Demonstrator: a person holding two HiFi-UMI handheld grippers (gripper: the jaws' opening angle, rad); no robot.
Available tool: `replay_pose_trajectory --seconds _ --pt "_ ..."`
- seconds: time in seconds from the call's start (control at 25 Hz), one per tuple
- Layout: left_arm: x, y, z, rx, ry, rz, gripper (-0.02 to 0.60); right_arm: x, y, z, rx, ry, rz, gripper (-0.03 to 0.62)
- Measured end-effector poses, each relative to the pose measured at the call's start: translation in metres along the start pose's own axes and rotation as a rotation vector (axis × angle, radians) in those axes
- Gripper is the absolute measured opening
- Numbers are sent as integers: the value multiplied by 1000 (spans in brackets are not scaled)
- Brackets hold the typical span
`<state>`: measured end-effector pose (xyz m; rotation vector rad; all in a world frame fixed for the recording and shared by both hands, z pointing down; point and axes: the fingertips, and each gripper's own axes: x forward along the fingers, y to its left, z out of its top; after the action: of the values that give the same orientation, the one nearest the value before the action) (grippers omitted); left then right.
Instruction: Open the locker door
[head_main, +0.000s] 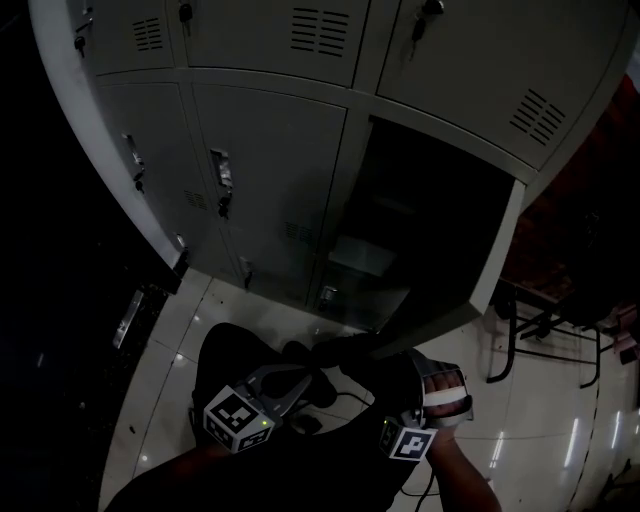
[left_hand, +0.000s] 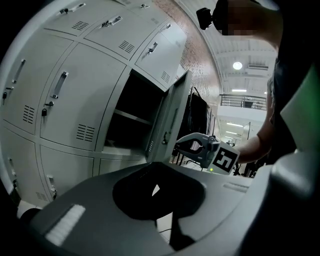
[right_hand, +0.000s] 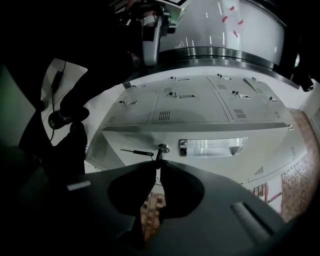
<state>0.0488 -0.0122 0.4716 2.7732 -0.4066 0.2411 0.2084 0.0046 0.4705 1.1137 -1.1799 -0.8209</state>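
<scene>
The grey locker bank (head_main: 270, 150) fills the head view. One locker door (head_main: 470, 280) at the middle right stands swung out, and its compartment (head_main: 420, 210) is dark inside. In the right gripper view, my right gripper (right_hand: 158, 156) is shut on the key (right_hand: 159, 150) in that door's lock, beside a chrome recessed handle (right_hand: 212, 147). The left gripper view shows the open door (left_hand: 170, 125) edge-on with the right gripper (left_hand: 180, 148) at it. My left gripper (left_hand: 156, 192) hangs back from the lockers, jaws shut on nothing.
Neighbouring lockers (head_main: 150, 170) stay closed, with keys hanging from their handles (head_main: 221, 175). A dark chair frame (head_main: 545, 330) stands on the glossy tiled floor (head_main: 540, 440) right of the open door. A cable (right_hand: 56, 87) lies on the floor.
</scene>
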Motion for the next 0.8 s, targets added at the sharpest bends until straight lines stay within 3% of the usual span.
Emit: replay_pose_trajectory --seconds 0.52,0.8 --pt "9 -12 0 13 18 -21 12 -30 14 -83 -3 131 9 26" --pt "11 -16 -1 9 24 -25 12 -33 14 -95 -10 151 18 29"
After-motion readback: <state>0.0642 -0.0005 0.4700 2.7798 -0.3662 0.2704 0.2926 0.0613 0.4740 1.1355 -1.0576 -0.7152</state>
